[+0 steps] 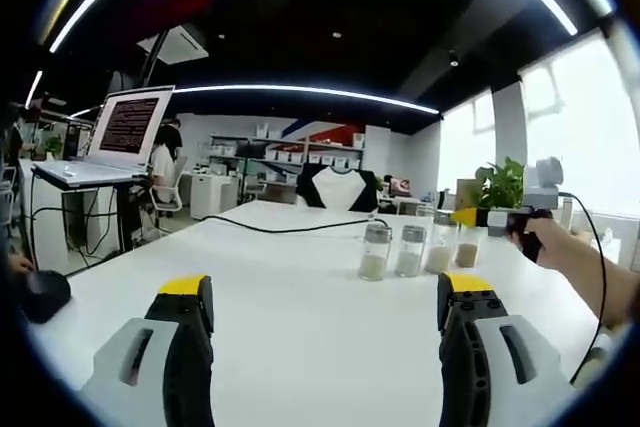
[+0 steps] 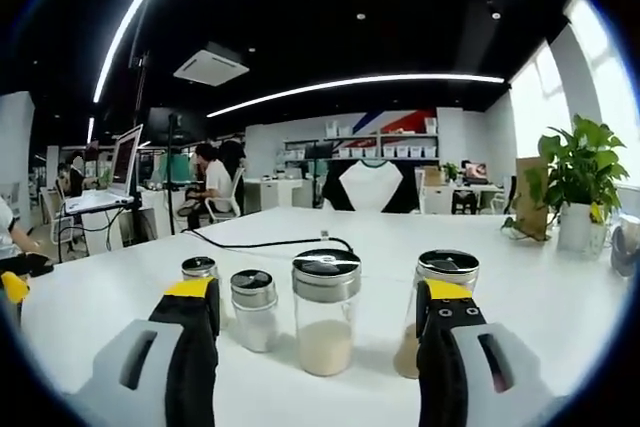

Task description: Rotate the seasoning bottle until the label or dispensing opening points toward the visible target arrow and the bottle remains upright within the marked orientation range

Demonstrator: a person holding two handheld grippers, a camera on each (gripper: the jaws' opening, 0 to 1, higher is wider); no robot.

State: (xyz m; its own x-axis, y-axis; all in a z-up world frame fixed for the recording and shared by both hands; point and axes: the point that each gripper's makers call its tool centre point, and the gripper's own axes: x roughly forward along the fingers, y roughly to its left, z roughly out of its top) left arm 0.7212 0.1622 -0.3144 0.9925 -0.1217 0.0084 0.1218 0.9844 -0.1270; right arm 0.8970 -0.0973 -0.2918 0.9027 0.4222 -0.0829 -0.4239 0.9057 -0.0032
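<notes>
Right hand-held gripper (image 2: 318, 319) wide open, empty; seasoning bottle (image 2: 325, 312) upright at 12 between jaws on bench (image 2: 560, 292). Left hand-held gripper (image 1: 325, 312) open too. Risk: neighbour bottles (image 2: 254, 309) close, could knock them over.

1. My left gripper (image 1: 325, 312) has grey jaw housings, black inner faces and yellow tip caps.
2. My right gripper (image 2: 318, 312) matches: grey housings, black faces, yellow caps.
3. A black cable (image 1: 598, 277) trails along my forearm.
</notes>
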